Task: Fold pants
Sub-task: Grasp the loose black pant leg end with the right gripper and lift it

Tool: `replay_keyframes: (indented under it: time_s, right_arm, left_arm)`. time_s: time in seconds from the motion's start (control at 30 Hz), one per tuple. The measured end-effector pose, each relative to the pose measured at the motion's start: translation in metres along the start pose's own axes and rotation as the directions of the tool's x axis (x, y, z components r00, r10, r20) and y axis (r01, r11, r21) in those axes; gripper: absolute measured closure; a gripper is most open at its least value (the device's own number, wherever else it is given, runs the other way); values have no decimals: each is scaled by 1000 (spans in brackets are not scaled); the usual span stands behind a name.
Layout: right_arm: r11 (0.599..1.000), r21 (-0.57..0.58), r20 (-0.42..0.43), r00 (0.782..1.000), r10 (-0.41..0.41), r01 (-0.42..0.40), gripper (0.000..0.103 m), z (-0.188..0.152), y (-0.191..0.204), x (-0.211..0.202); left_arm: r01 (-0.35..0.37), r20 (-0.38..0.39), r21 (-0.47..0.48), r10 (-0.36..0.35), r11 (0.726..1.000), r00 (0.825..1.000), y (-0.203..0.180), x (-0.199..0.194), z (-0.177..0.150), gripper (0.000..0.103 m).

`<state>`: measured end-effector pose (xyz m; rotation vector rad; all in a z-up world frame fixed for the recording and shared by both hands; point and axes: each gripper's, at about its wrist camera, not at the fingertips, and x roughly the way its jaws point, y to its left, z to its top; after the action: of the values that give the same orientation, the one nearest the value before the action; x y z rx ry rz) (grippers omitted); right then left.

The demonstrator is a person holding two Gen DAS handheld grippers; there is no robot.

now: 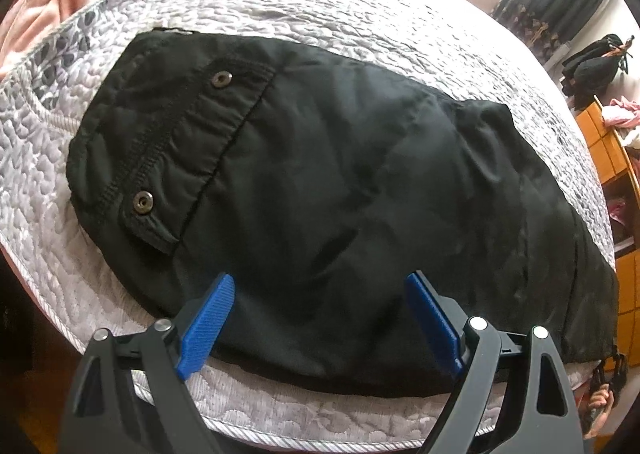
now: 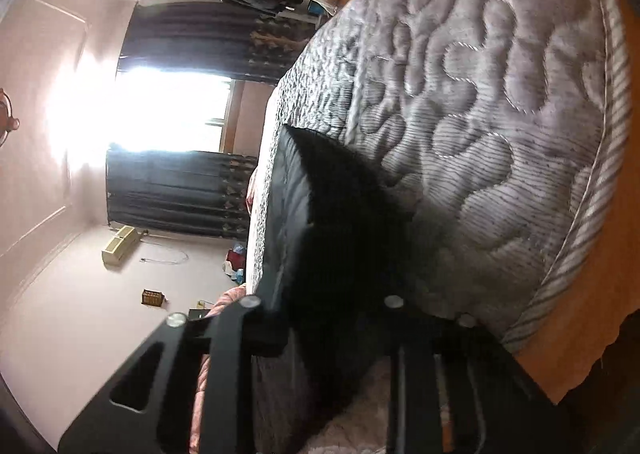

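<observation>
Hovering wide open, L gripper point(image 1: 316, 318) hung over black pants point(image 1: 320, 182) lying on quilted bed cover point(image 1: 280, 2), holding nothing; R gripper point(image 2: 332, 310) was pinched narrow on pants fabric.

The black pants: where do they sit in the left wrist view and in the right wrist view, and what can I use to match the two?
Left wrist view: the black pants fill the middle, lying flat on the quilt, beyond the open left gripper.
Right wrist view: a dark fold of the pants rises at lower centre, between the arms of the right gripper.
Shared landmark: the grey quilt under the pants; dark curtains show in both.
</observation>
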<state>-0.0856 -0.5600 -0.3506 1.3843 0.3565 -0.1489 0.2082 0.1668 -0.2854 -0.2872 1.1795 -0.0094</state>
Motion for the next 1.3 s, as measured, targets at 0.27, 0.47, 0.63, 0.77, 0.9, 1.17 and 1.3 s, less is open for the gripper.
replay_keyframes:
  time_s: [0.27, 0.47, 0.63, 0.77, 0.9, 1.17, 1.3]
  right_arm:
    - [987, -150, 12, 999, -49, 50, 87, -1, 83, -7]
    - [949, -302, 30, 996, -85, 90, 87, -13, 156, -7]
    - [907, -404, 39, 993, -108, 114, 88, -28, 198, -11]
    - [865, -483, 53, 991, -126, 136, 88, -44, 224, -12]
    - [798, -576, 80, 984, -162, 178, 88, -65, 249, -14]
    - [605, -753, 141, 961, -237, 259, 88, -115, 297, 2]
    - [529, -803, 161, 954, -253, 276, 88, -138, 314, 11]
  left_arm:
    - [41, 20, 3, -41, 999, 999, 10, -1, -2, 15]
    - [66, 40, 3, -66, 998, 997, 21, -6, -4, 15]
    - [82, 54, 3, -82, 997, 995, 28, -10, -6, 15]
    - [94, 67, 7, -94, 996, 993, 31, -12, -7, 15]
    - [107, 82, 10, -108, 994, 991, 33, -14, -8, 15]
    - [139, 105, 14, -140, 990, 985, 38, -16, -13, 15]
    - [167, 125, 20, -168, 986, 978, 40, -20, -16, 15]
